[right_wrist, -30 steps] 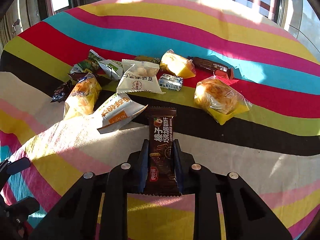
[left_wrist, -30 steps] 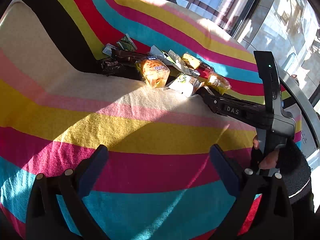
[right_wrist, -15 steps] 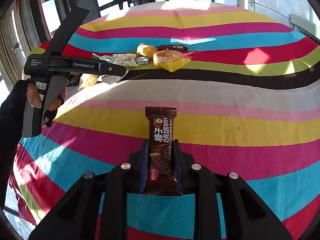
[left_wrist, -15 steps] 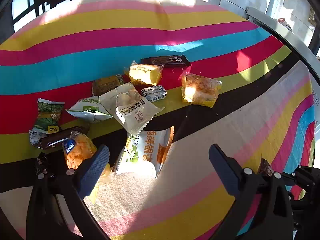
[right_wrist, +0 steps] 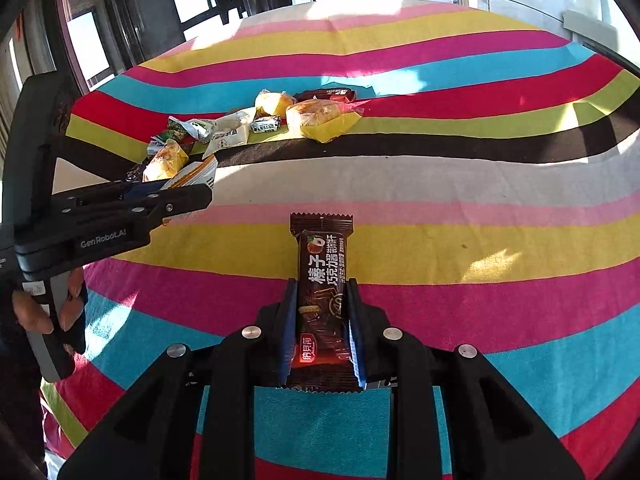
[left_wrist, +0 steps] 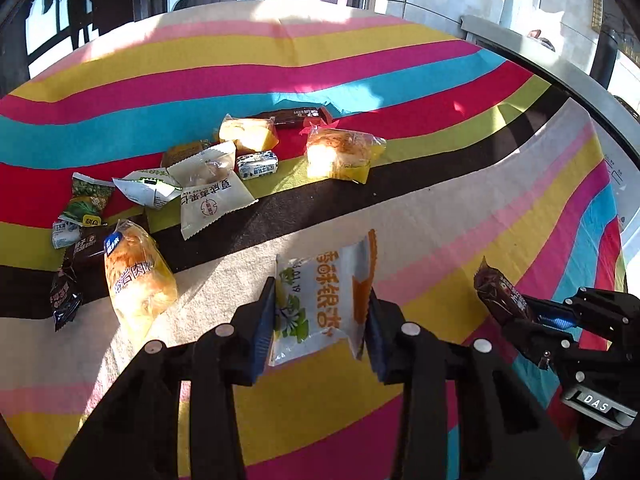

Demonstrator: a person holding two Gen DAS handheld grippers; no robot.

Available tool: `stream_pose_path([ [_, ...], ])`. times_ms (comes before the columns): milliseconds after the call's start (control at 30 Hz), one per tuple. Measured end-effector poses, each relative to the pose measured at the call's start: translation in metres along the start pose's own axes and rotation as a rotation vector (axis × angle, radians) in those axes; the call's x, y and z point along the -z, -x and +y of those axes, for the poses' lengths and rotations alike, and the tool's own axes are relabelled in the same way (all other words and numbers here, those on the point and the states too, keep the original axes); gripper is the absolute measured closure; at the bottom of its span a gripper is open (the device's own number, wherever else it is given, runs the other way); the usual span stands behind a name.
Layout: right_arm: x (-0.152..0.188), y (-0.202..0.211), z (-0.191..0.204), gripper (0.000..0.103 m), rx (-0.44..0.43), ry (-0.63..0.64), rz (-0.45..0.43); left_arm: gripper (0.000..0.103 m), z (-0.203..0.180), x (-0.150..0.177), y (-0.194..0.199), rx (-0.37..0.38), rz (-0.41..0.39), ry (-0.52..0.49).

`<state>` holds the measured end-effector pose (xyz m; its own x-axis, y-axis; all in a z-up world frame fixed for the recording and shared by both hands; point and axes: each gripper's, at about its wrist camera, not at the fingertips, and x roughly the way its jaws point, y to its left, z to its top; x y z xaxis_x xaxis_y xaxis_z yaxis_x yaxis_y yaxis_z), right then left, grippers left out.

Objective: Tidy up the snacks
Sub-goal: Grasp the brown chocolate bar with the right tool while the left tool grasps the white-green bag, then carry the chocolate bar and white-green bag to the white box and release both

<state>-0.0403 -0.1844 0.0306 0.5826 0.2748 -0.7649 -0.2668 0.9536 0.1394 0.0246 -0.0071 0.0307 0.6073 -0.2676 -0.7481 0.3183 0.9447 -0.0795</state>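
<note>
My left gripper (left_wrist: 320, 312) has just closed on the white snack packet (left_wrist: 324, 300): half a second ago its fingers stood wide apart above the pile, and now they press both side edges of that packet, which sits on the cream stripe just this side of the pile (left_wrist: 224, 164). So I now hold a snack in each hand. My right gripper (right_wrist: 320, 320) stays clamped narrow on the brown chocolate bar (right_wrist: 323, 280), held well back from the pile over the yellow and pink stripes of the striped cloth (right_wrist: 480, 240).

From the left view the bar (left_wrist: 500, 292) pokes out of the right gripper (left_wrist: 532, 312), off to the side of the pile. The rest of the snacks, including the bun in yellow wrap (left_wrist: 340, 154), lie loose there. I judge sorting is only beginning; I see no bin or tray to aim for.
</note>
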Motion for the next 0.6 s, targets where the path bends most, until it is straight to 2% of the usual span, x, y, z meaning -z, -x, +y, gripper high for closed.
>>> stream_pose_path([
  [200,0.0,-0.003,0.002,0.079,0.008,0.002,0.008,0.063,-0.03,0.07,0.061,0.04,-0.067,0.073],
  [300,0.012,0.014,0.008,0.079,-0.018,-0.016,-0.011,0.063,-0.044,0.096,0.077,0.016,-0.06,0.054],
  [367,0.027,0.029,0.018,0.079,-0.045,-0.013,-0.034,0.063,-0.044,0.108,0.089,0.003,-0.07,0.055],
  [433,0.043,0.042,0.029,0.079,-0.037,0.001,-0.051,0.063,-0.042,0.115,0.096,-0.006,-0.079,0.071],
  [600,0.076,0.06,0.041,0.079,-0.026,0.018,-0.036,0.063,-0.042,0.129,0.105,-0.007,-0.082,0.087],
])
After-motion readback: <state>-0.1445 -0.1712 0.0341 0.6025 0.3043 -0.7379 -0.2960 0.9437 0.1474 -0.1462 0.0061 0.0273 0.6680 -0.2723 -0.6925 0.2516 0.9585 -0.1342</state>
